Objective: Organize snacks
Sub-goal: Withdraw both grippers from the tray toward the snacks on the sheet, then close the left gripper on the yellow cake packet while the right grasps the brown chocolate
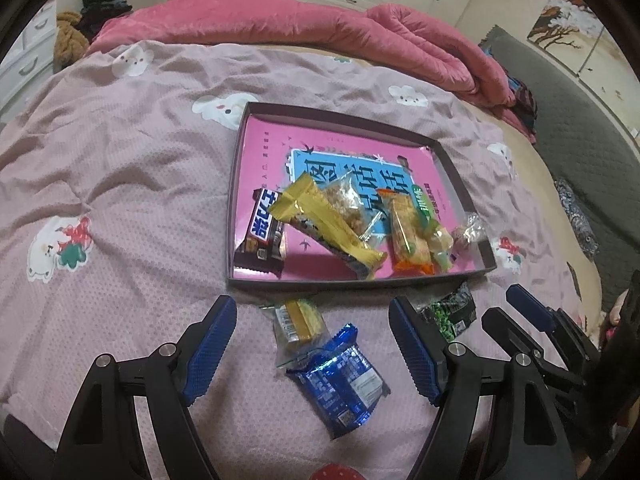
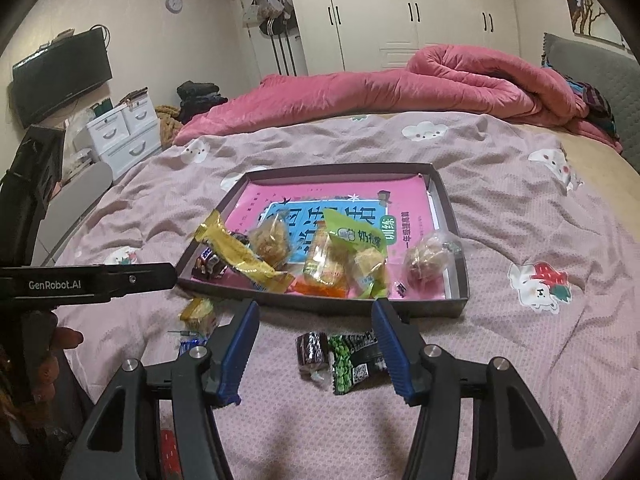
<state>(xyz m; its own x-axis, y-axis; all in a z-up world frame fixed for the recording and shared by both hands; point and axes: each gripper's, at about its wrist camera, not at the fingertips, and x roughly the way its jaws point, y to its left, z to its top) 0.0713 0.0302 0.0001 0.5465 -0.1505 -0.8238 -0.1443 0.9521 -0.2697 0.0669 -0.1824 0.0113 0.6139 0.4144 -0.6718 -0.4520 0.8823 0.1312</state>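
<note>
A shallow dark box [image 1: 434,143] with a pink lining lies on the bed and holds several snacks, among them a brown chocolate bar [image 1: 262,236] and a yellow bar [image 1: 326,222]. It also shows in the right wrist view [image 2: 440,184]. My left gripper [image 1: 312,344] is open above a blue packet [image 1: 340,380] and a clear-wrapped yellow cake [image 1: 298,322] that lie in front of the box. My right gripper [image 2: 316,350] is open above a green-and-black packet [image 2: 352,362] and a dark wrapped sweet [image 2: 312,350]. The right gripper shows beside the left one in the left wrist view [image 1: 508,312].
The bed has a pink patterned sheet [image 1: 120,184] and a rolled red quilt [image 2: 440,80] at the far side. A grey headboard [image 1: 580,128] is on the right. White drawers [image 2: 120,136] and a TV [image 2: 60,76] stand at the left wall.
</note>
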